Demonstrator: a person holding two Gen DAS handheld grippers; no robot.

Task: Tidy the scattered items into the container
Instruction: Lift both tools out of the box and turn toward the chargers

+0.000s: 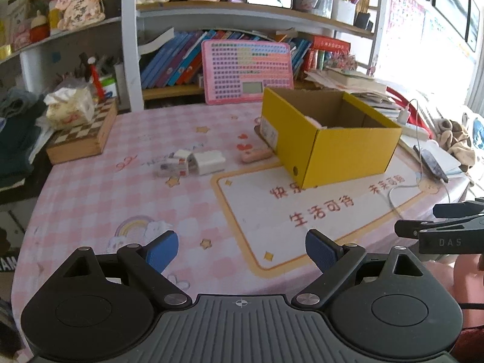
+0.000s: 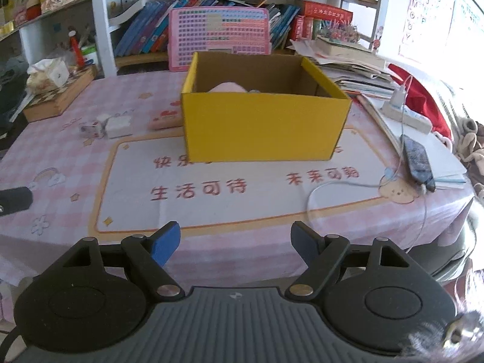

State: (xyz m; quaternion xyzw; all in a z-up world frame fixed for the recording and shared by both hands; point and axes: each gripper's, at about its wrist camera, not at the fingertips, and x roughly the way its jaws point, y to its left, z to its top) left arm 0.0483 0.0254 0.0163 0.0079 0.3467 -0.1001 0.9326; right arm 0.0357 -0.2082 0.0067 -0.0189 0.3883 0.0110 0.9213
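We see the open yellow cardboard box (image 2: 263,127) mid-table on the pink checked tablecloth (image 1: 90,199). Toward the table's left edge lie a white plastic block (image 1: 208,161) and a pink oblong case (image 1: 257,155). Left gripper (image 1: 241,251) and right gripper (image 2: 236,242): jaws spread, nothing between.

White bookshelf (image 1: 169,60) crammed with books far ahead of claw, behind table (image 1: 90,199) with pink checked cloth; bright window (image 1: 447,15) glare far right.

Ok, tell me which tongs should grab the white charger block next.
Left. The left tongs face the white charger block directly; from the open right tongs it sits far left, beside the yellow box.
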